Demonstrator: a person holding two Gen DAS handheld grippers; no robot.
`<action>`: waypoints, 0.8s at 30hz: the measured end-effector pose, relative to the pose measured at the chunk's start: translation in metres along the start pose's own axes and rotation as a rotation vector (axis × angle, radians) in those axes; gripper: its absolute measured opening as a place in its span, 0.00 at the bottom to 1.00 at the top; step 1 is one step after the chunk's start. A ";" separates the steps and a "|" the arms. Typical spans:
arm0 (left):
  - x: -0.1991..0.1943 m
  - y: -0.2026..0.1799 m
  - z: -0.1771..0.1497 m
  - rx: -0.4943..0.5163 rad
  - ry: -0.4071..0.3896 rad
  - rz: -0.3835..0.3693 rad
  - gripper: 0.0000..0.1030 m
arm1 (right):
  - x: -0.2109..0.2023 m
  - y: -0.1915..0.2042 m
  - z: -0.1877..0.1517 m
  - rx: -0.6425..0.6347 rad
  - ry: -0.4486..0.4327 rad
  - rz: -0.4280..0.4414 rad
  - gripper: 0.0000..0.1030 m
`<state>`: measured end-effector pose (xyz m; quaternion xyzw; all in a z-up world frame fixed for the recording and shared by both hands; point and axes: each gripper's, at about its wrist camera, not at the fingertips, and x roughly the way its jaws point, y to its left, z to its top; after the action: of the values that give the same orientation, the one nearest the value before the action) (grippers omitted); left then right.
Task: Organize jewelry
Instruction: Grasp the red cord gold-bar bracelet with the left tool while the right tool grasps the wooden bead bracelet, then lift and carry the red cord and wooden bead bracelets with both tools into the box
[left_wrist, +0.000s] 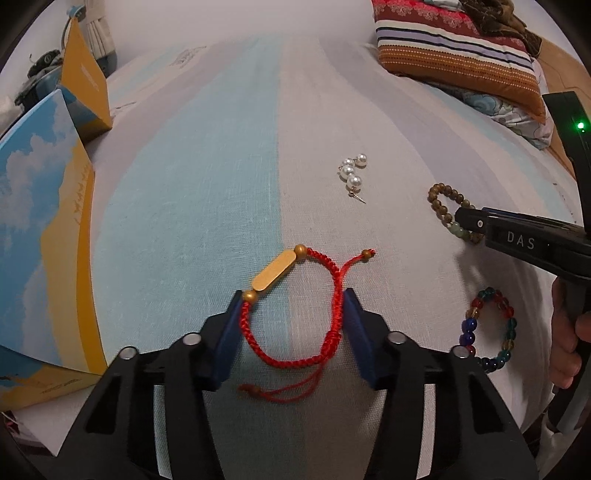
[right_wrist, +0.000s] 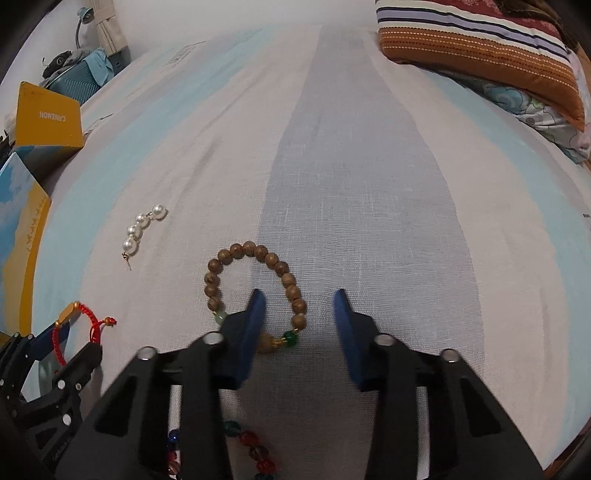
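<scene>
A bed (left_wrist: 207, 206) covered in a sheet of pale blue, white and grey stripes carries the jewelry. A striped pillow (left_wrist: 454, 48) lies at the far right, and yellow-and-blue boxes (left_wrist: 44, 236) stand along the left edge, two of them.

The left gripper (left_wrist: 291, 325) rests low on the sheet with the red cord bracelet (left_wrist: 295, 317) between its blue pads; the left pad touches the cord beside a gold bead and the right pad touches the cord's right side, so it looks lightly clamped on the loop.

The right gripper (right_wrist: 299, 325) straddles the right side of the wooden bead bracelet (right_wrist: 255, 291). Its left pad sits inside the ring, its right pad stands apart on bare sheet, so the jaws are not gripping.

One pearl piece (left_wrist: 352, 173) of four pearls lies farther off between the two bracelets. One multicoloured glass bead bracelet (left_wrist: 487, 328) lies nearest, just right of the left gripper. That makes three bracelets and one pearl piece.
</scene>
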<state>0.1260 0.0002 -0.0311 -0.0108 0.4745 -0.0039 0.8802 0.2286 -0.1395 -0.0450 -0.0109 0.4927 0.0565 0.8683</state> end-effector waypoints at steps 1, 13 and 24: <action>0.000 0.001 0.000 -0.002 0.001 0.000 0.42 | 0.000 0.000 0.000 0.001 0.000 0.001 0.24; -0.008 0.003 -0.002 0.007 0.004 0.003 0.07 | -0.011 -0.001 0.001 0.023 -0.036 0.011 0.07; -0.020 0.001 -0.001 0.012 -0.020 -0.016 0.07 | -0.034 0.001 0.002 0.027 -0.096 0.023 0.07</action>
<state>0.1141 0.0020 -0.0153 -0.0092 0.4657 -0.0137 0.8848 0.2124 -0.1410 -0.0146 0.0092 0.4512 0.0604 0.8903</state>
